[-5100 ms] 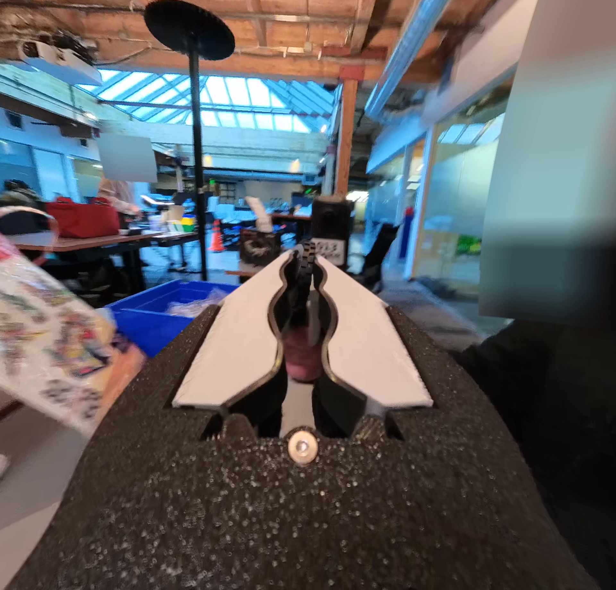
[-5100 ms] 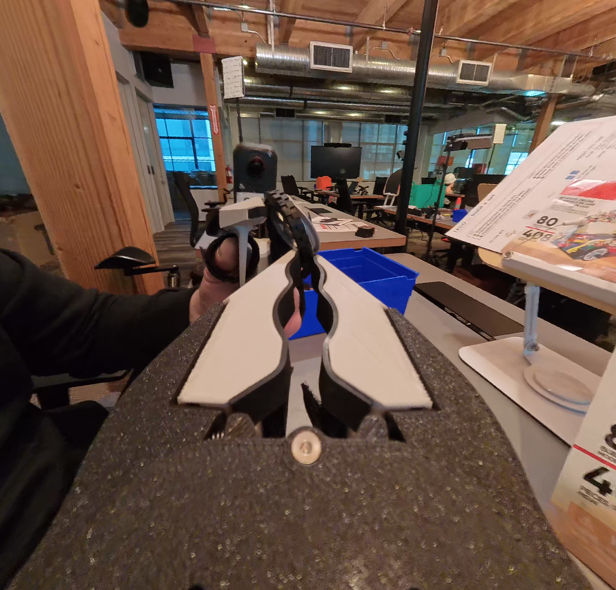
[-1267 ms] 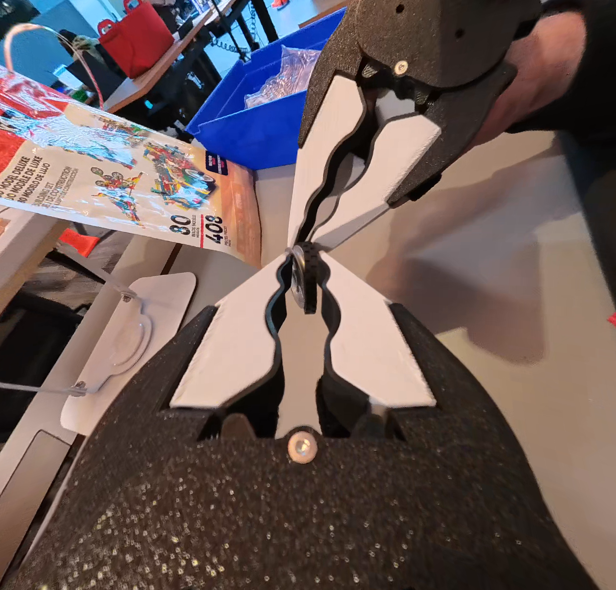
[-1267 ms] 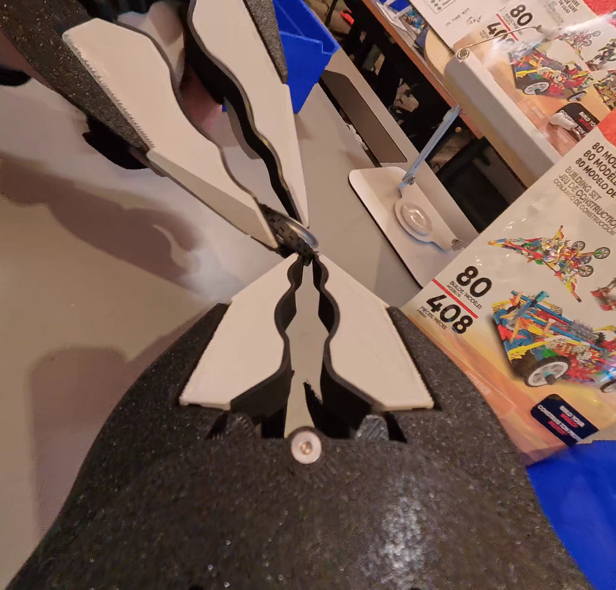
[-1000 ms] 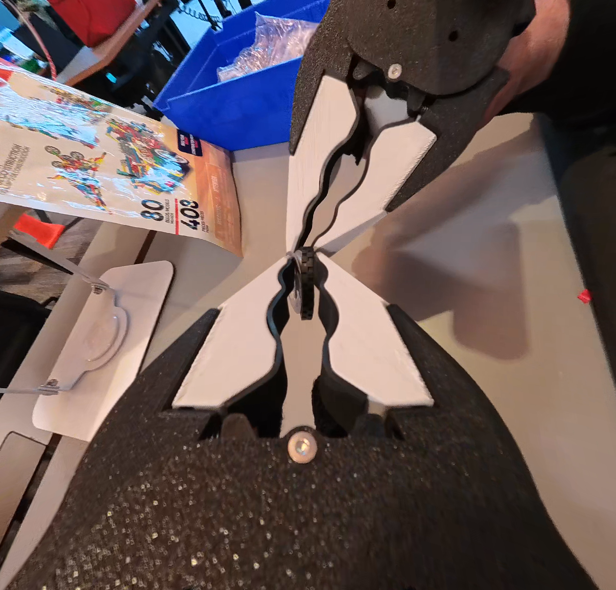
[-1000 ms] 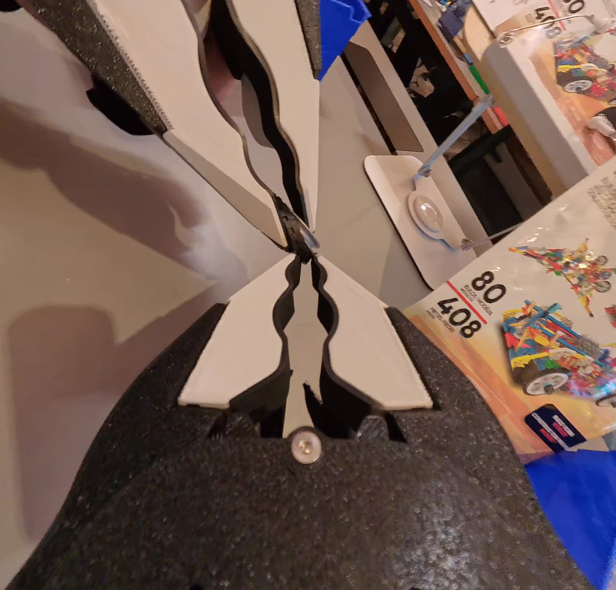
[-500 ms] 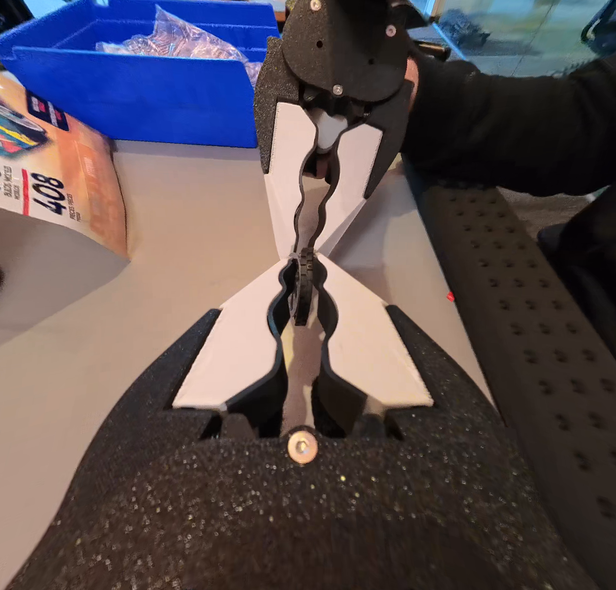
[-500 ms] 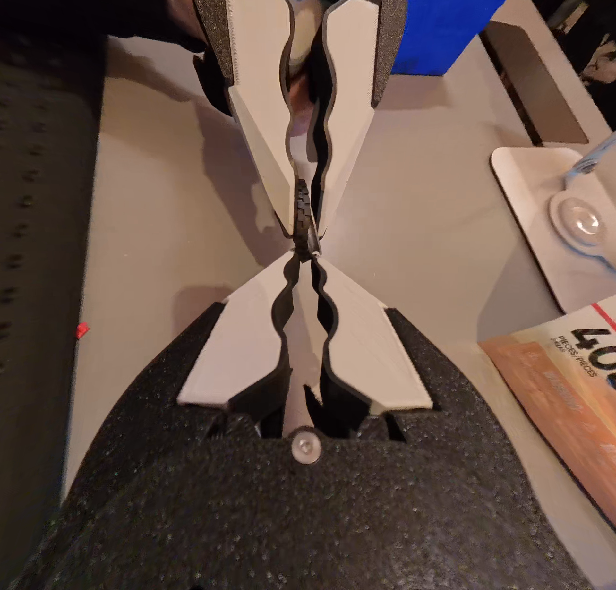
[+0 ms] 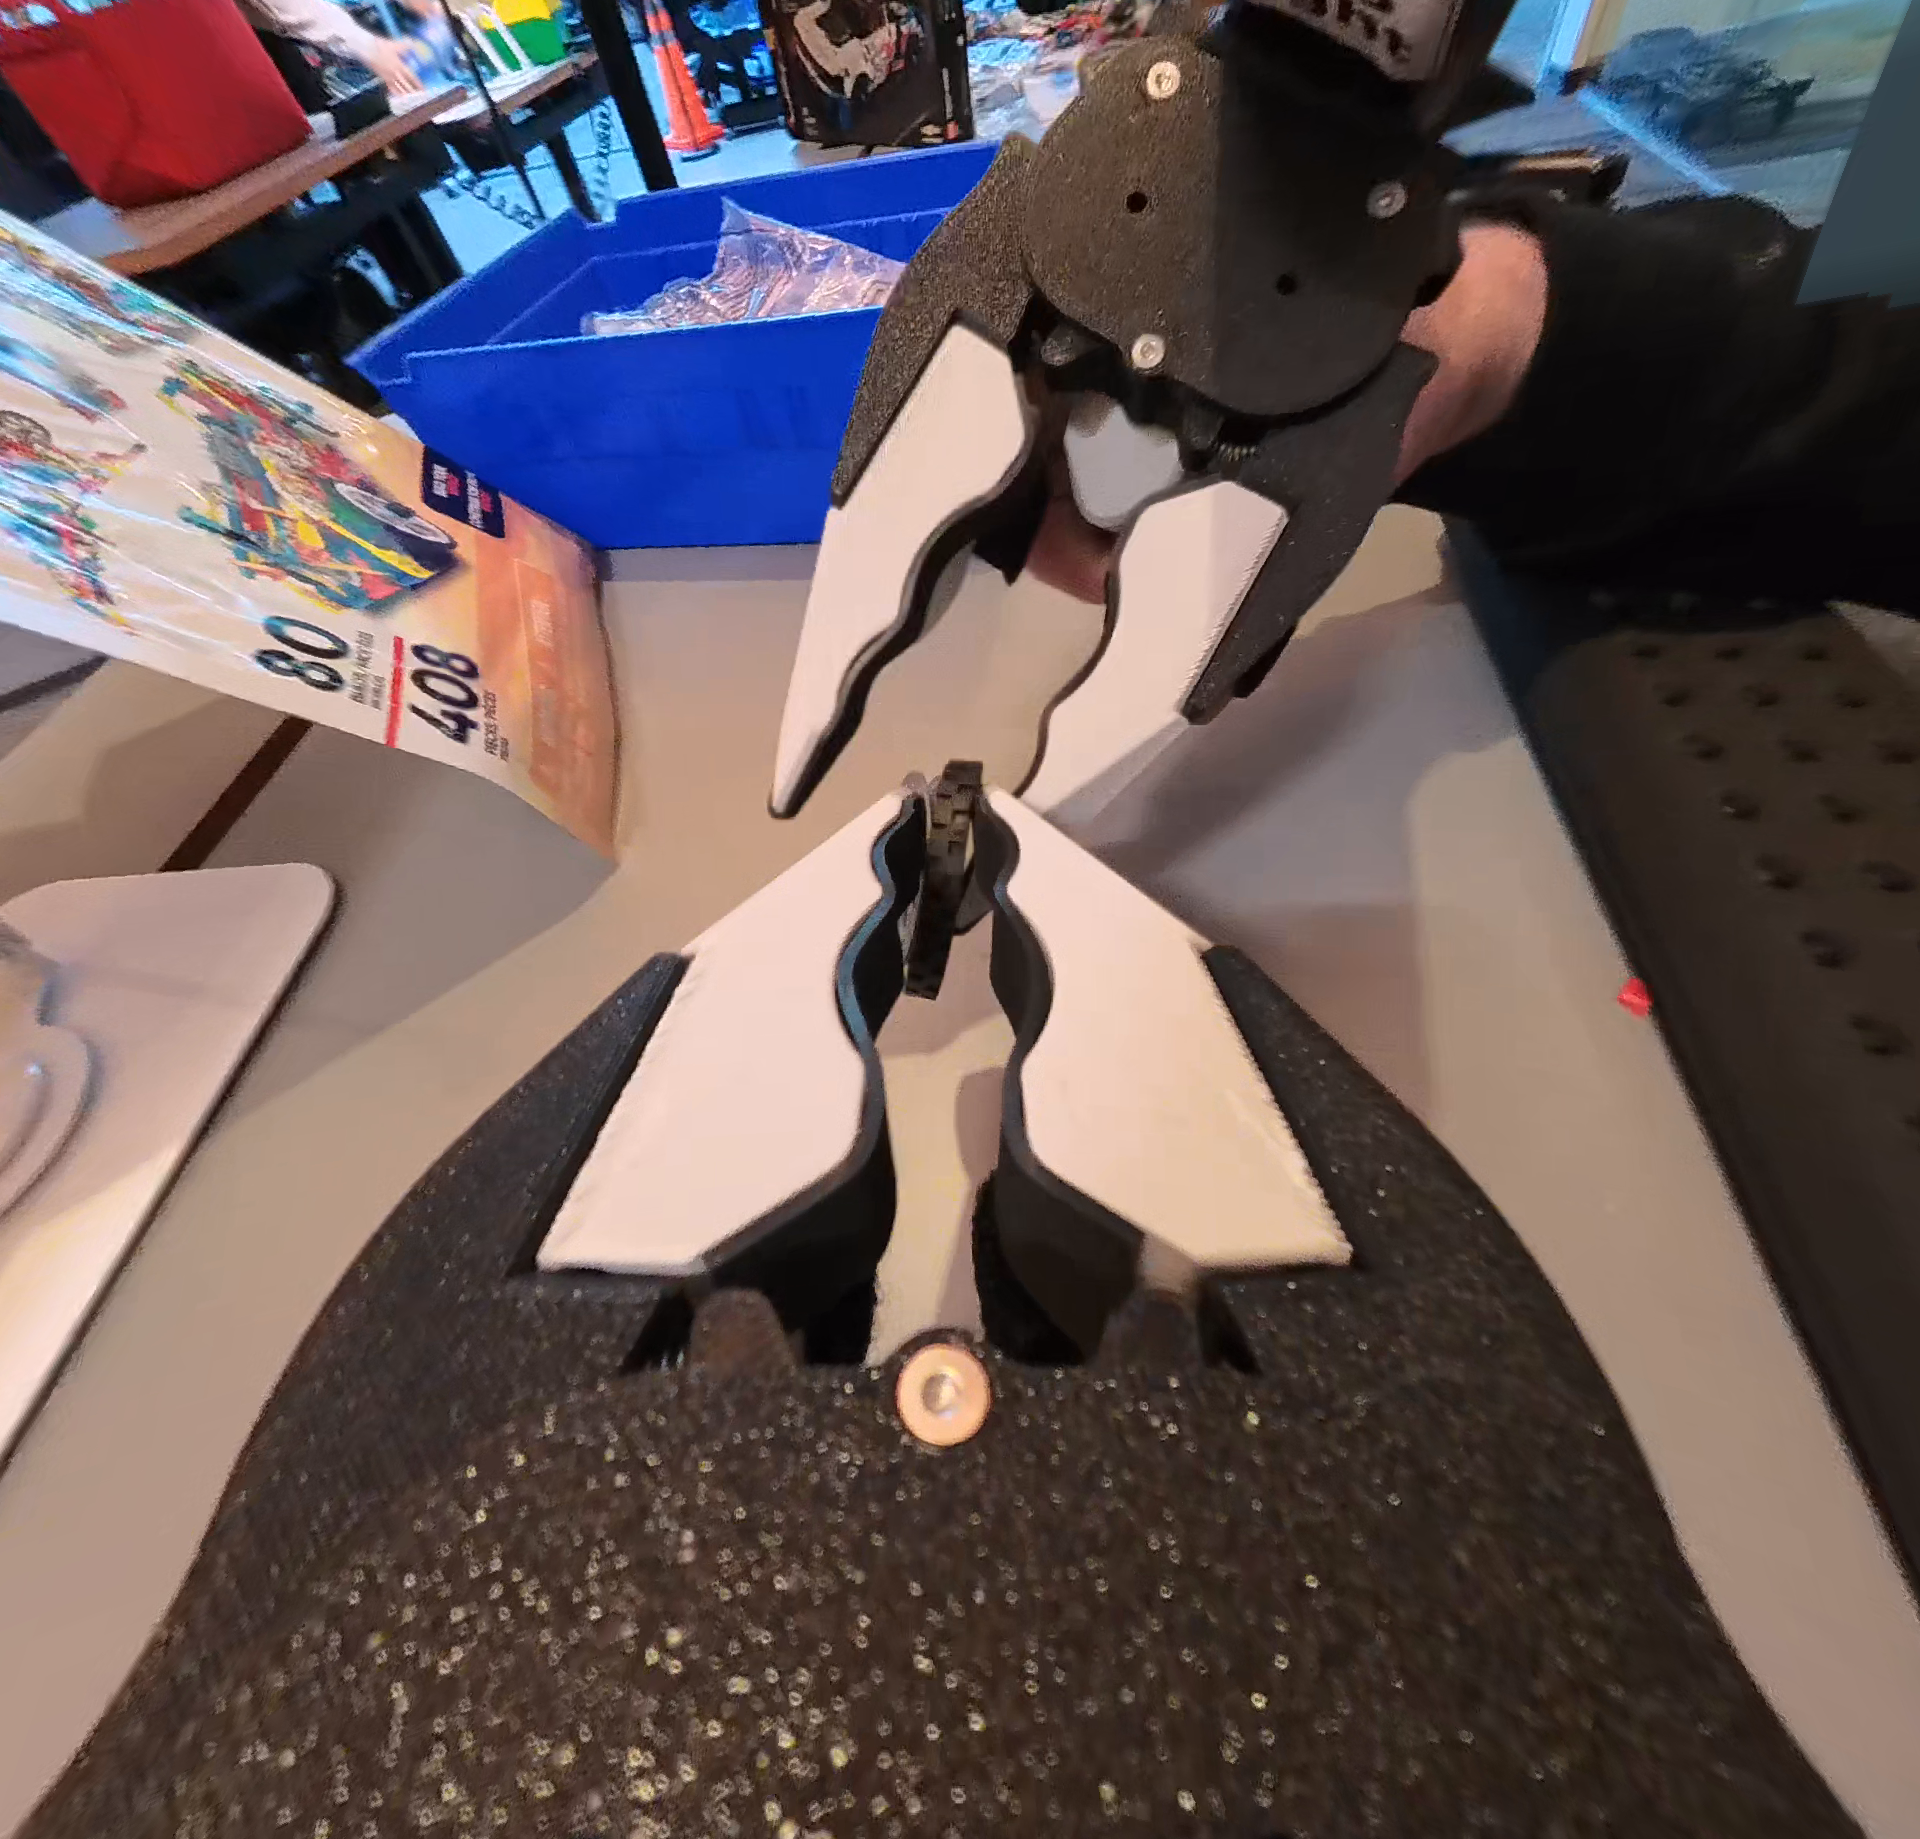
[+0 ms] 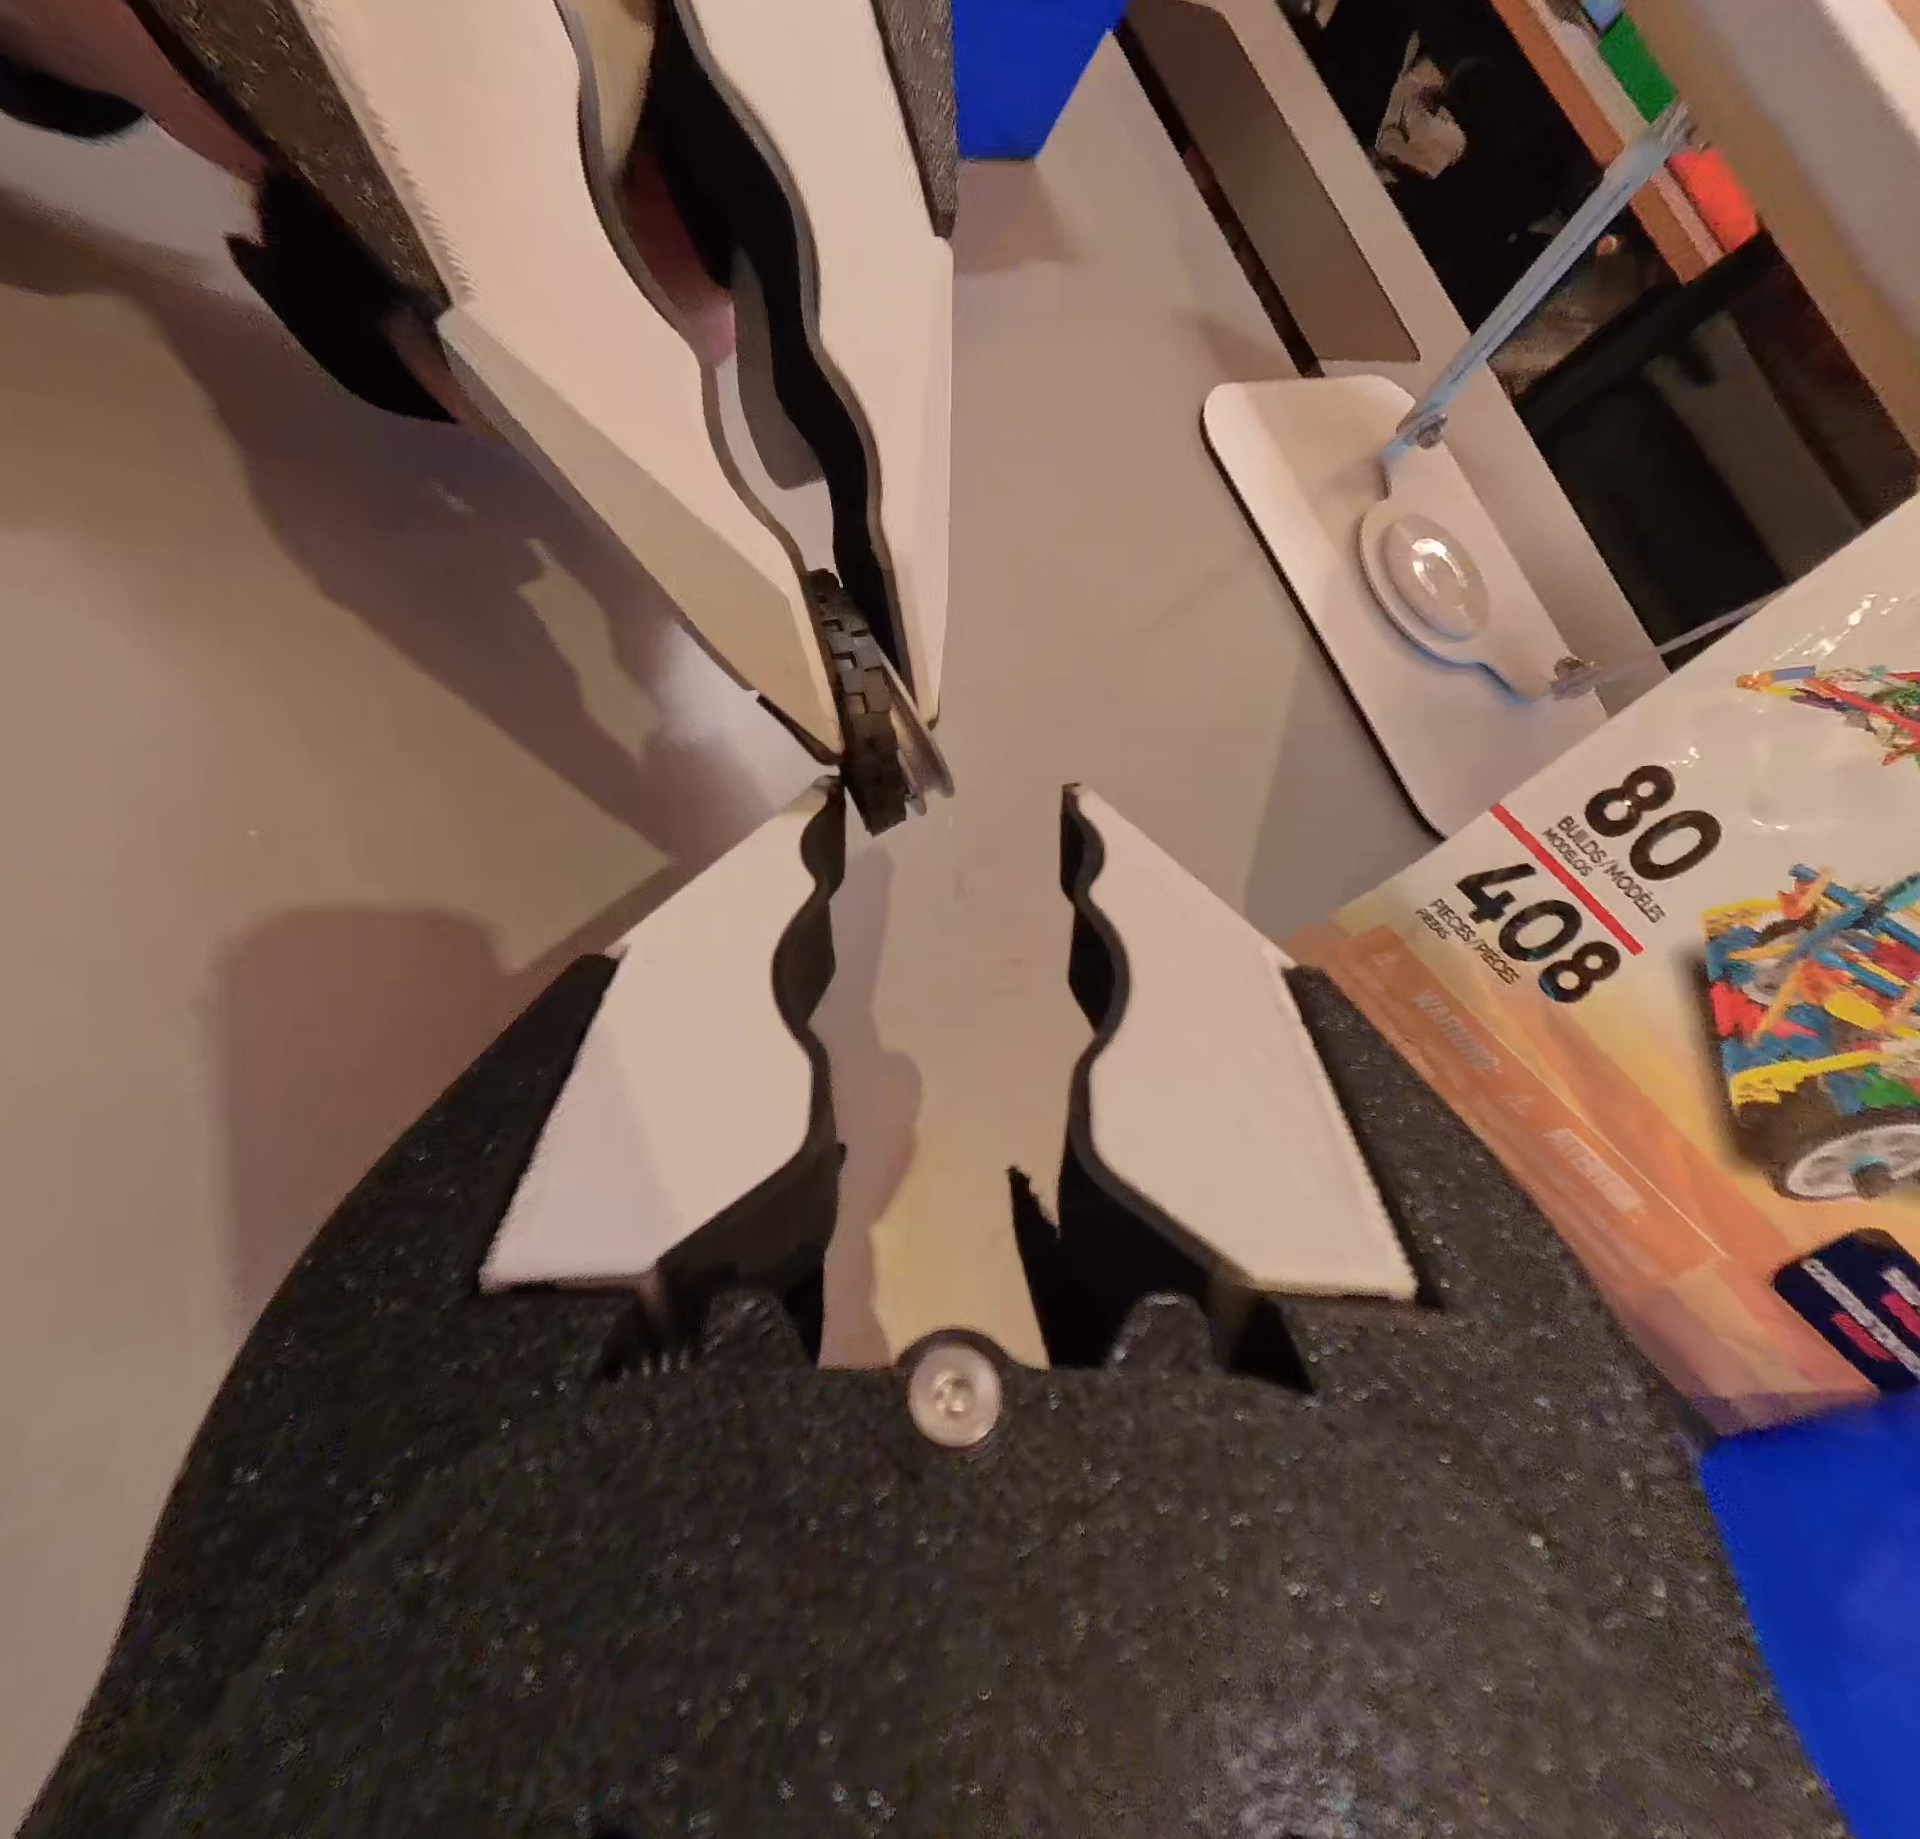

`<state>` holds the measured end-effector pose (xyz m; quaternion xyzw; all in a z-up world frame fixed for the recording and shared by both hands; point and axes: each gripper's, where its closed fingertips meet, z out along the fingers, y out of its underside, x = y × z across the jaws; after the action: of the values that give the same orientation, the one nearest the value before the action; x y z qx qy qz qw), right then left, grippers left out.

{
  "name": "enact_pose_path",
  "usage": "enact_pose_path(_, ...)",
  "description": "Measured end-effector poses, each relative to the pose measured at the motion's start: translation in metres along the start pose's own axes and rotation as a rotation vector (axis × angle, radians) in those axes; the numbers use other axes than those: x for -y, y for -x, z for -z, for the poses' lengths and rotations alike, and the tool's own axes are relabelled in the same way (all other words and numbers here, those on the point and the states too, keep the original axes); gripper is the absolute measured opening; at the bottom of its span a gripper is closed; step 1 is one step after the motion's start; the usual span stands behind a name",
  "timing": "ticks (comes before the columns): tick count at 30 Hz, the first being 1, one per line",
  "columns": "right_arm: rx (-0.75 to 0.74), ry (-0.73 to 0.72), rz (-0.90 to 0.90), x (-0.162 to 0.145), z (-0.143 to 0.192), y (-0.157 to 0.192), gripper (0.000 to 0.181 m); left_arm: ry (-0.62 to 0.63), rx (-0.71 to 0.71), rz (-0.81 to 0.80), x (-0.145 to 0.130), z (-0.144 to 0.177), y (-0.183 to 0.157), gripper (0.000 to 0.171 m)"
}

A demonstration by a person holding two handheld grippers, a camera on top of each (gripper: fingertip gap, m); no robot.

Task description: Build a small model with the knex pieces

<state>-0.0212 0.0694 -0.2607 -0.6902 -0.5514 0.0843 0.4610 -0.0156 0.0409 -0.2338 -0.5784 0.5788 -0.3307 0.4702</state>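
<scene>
My left gripper [image 9: 948, 813] is shut on a small black toothed wheel [image 9: 943, 885] with a grey hub and holds it above the grey table [image 9: 1351, 854]. My right gripper [image 9: 909, 750] faces it tip to tip, with its jaws open on either side of the wheel's far edge. In the right wrist view my right gripper [image 10: 951, 813] is open and empty. The wheel [image 10: 862, 709] sits just beyond its left fingertip, pinched in the left gripper [image 10: 878, 740] that comes in from the upper left.
A blue bin [image 9: 644, 418] with clear plastic bags stands at the back. A colourful building-set box [image 10: 1662, 1010] leans nearby, next to a white stand base [image 10: 1382, 563]. A black perforated mat [image 9: 1766, 854] and a small red piece [image 9: 1633, 997] lie to the right. My left and right fingertips are right by each other. From either gripper's tips it is about 20 centimeters to the small red piece [image 9: 1633, 997].
My right gripper was shut at the wheel's edge half a second ago and has opened. My left gripper keeps its hold on the wheel. Both views have swung a little.
</scene>
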Motion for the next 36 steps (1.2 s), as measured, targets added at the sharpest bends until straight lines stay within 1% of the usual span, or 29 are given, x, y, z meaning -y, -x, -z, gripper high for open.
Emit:
enact_pose_path(1,-0.003,0.005,0.008,0.000,-0.001,0.001,0.041,0.016,0.021,-0.027,-0.001,-0.002,0.002,0.006)
enact_pose_path(3,0.016,-0.007,0.008,0.001,-0.002,0.004,0.019,0.012,0.010,-0.016,0.001,-0.001,0.001,0.007)
enact_pose_path(5,0.004,-0.038,0.032,0.007,0.000,0.003,0.018,-0.011,0.005,-0.014,0.005,0.004,0.002,0.006)
enact_pose_path(7,0.002,-0.060,0.060,0.010,0.002,0.004,0.015,-0.002,0.004,-0.037,0.006,0.006,-0.001,0.007)
enact_pose_path(11,-0.001,-0.055,0.141,0.009,0.001,0.008,0.012,0.020,-0.040,-0.045,0.002,0.008,-0.005,0.007)
enact_pose_path(14,0.047,-0.066,0.152,0.010,0.001,0.015,0.011,0.038,-0.075,-0.043,0.000,0.009,-0.010,0.006)
enact_pose_path(16,0.073,-0.047,0.147,0.006,-0.001,0.019,0.011,0.054,-0.086,-0.040,-0.005,0.009,-0.011,0.007)
enact_pose_path(18,0.061,0.015,0.169,-0.002,-0.005,0.019,0.011,0.105,-0.066,-0.058,-0.013,0.004,-0.010,0.008)
enact_pose_path(20,0.073,0.062,0.150,-0.010,-0.010,0.021,0.012,0.171,-0.028,-0.117,-0.023,0.001,-0.009,0.009)
enact_pose_path(22,0.089,0.091,0.158,-0.012,-0.011,0.025,0.012,0.215,-0.008,-0.166,-0.026,-0.005,-0.013,0.016)
enact_pose_path(25,0.132,0.163,0.182,-0.024,-0.016,0.034,0.012,0.309,0.009,-0.237,-0.040,-0.010,-0.017,0.012)
enact_pose_path(29,0.144,0.155,0.173,-0.025,-0.018,0.035,0.012,0.286,0.013,-0.203,-0.040,-0.010,-0.015,0.011)
enact_pose_path(34,0.120,0.106,0.125,-0.018,-0.020,0.030,0.017,0.191,0.030,-0.044,-0.034,-0.008,-0.007,0.010)
enact_pose_path(36,0.111,0.097,0.126,-0.017,-0.023,0.031,0.024,0.170,0.044,0.006,-0.038,-0.007,-0.005,0.009)
